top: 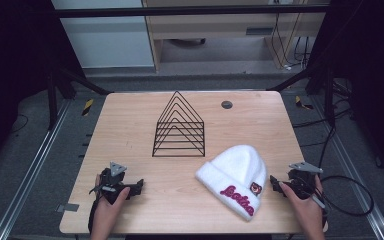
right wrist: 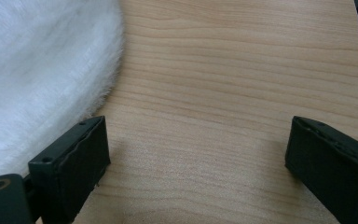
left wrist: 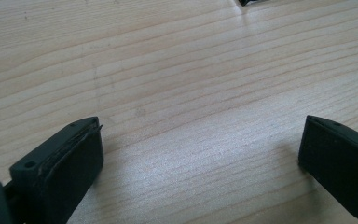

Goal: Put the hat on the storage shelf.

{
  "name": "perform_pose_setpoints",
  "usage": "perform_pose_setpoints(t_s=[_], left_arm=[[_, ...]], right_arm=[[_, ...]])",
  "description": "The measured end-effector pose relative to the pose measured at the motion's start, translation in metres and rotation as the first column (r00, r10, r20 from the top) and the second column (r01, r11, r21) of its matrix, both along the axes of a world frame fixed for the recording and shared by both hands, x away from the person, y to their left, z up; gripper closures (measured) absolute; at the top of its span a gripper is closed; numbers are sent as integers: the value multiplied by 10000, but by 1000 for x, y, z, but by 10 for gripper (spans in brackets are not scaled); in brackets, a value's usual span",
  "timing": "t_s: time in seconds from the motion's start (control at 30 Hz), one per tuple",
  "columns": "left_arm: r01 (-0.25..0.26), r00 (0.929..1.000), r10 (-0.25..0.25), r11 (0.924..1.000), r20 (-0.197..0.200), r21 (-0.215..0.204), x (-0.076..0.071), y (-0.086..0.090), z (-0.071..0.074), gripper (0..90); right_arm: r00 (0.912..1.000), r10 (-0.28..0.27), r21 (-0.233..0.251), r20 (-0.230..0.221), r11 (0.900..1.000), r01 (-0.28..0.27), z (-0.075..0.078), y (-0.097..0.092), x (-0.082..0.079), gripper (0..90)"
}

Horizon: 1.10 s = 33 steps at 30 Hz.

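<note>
left tool (top: 139, 186): wide open, holds nothing, near left on the counter (top: 130, 125) | black wire rack (top: 179, 127): far middle | white hat (top: 235, 179): near right | right tool (top: 274, 183): wide open, empty, just beside hat | tip: pinch the thick cuff, lift slowly

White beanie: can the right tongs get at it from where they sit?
Probably yes. The right tongs stand open right beside the white beanie, bare table between the jaws and nothing between them and it.
</note>
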<state>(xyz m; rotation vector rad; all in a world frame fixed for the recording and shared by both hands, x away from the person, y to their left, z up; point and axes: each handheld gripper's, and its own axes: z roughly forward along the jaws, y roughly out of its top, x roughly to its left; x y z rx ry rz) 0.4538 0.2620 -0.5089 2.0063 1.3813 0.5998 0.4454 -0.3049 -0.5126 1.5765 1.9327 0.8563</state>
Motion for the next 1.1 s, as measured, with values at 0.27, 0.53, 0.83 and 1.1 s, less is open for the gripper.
perform_pose_setpoints(t_s=[0.27, 0.53, 0.83, 1.1], left_arm=[[20, 10000, -20, 10000, -17, 29, 0, 0, 0, 0], [19, 10000, -19, 10000, -16, 32, 0, 0, 0, 0], [17, 10000, -17, 10000, -15, 31, 0, 0, 0, 0], [12, 10000, -12, 10000, -17, 27, 0, 0, 0, 0]], right_arm=[[9989, 394, -461, -269, 9981, -406, 13, 1, 4, 177], [9903, 1163, -1565, -761, 9795, -1271, 51, 11, 27, 313], [9606, 2413, -2054, -1382, 9418, -2661, 91, 42, 58, 469], [9176, 2935, -1638, -2680, 9247, -3436, 90, 74, 92, 500]])
